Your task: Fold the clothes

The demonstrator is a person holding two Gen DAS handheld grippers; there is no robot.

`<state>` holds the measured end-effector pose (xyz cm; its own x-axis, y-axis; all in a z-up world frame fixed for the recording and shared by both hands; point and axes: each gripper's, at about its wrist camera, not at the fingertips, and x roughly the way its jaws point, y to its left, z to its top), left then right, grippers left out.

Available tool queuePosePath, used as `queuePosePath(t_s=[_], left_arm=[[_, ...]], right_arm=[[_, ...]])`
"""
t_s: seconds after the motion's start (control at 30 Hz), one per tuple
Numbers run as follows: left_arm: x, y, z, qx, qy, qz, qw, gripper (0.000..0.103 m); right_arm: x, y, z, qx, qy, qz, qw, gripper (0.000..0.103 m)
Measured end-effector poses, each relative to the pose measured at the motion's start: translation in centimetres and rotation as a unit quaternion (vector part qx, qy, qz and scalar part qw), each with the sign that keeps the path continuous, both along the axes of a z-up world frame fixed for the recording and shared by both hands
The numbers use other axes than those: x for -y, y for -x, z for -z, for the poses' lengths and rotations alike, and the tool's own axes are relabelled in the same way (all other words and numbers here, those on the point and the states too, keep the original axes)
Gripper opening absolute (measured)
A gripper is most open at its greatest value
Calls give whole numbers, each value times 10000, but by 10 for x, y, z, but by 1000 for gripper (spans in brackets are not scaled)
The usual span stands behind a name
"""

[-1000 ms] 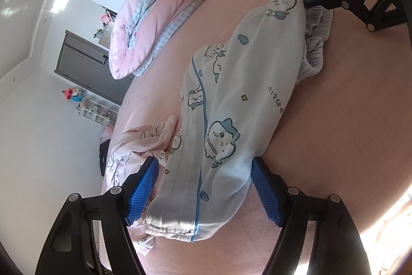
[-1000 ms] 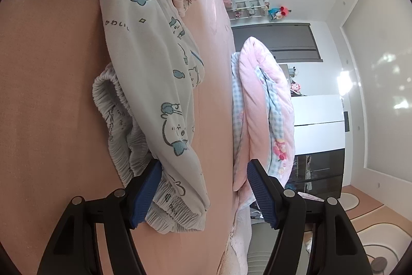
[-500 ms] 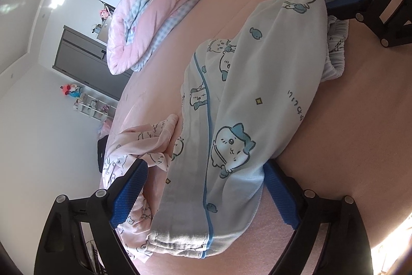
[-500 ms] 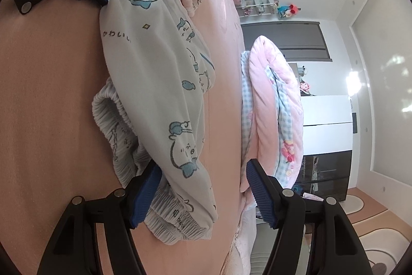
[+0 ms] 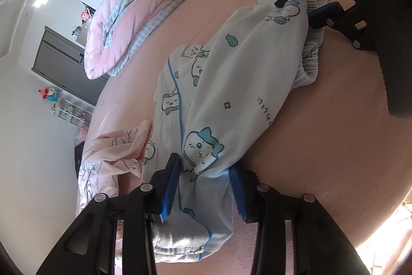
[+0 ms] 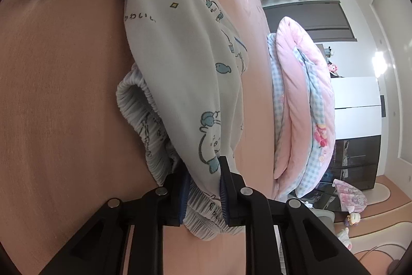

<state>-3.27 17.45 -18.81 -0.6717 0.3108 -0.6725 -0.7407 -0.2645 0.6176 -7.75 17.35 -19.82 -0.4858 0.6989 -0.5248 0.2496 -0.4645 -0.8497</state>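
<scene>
Pale blue pyjama trousers [image 5: 231, 84] with cartoon animal prints lie stretched across the pink bed; they also show in the right wrist view [image 6: 185, 48]. My left gripper [image 5: 203, 184] is shut on the hem end of the trousers. My right gripper [image 6: 203, 187] is shut on the other end, by the gathered elastic waistband [image 6: 144, 115]. The right gripper also shows at the top right of the left wrist view [image 5: 303, 7]. The cloth hangs bunched between the two grippers.
A pink printed garment [image 5: 113, 153] lies crumpled beside the trousers' hem end. A rolled pink and blue checked quilt [image 5: 144, 4] lies on the bed's far side, also in the right wrist view [image 6: 301, 105]. Beyond it stand dark cabinets and shelves with toys.
Both grippers have closed from open onto the trousers, the left on the hem end, the right by the waistband. The two grippers are now nearer each other.
</scene>
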Motion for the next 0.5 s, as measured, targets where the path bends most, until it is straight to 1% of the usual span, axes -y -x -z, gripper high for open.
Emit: queuePosePath(t_s=[0.07, 0.17, 0.23, 0.3, 0.43, 0.5], left_arm=[[-1, 2, -1, 160, -73, -49, 9998, 22], [-2, 6, -6, 290, -145, -106, 9994, 19], [-2, 9, -11, 378, -189, -166, 9990, 17], [-3, 12, -15, 427, -233, -188, 9986, 16], [-7, 17, -20, 309, -192, -192, 9992, 15], [-10, 18, -23, 334, -164, -200, 9991, 15]], right_arm=[[-3, 1, -6, -21, 265, 119, 9996, 18], [-8, 2, -15, -76, 684, 296, 9972, 18], [-11, 4, -20, -109, 851, 389, 9956, 17], [-11, 3, -23, -148, 876, 399, 9952, 17], [-7, 0, -26, -172, 771, 317, 9964, 17], [-7, 1, -28, -143, 715, 254, 9970, 17]])
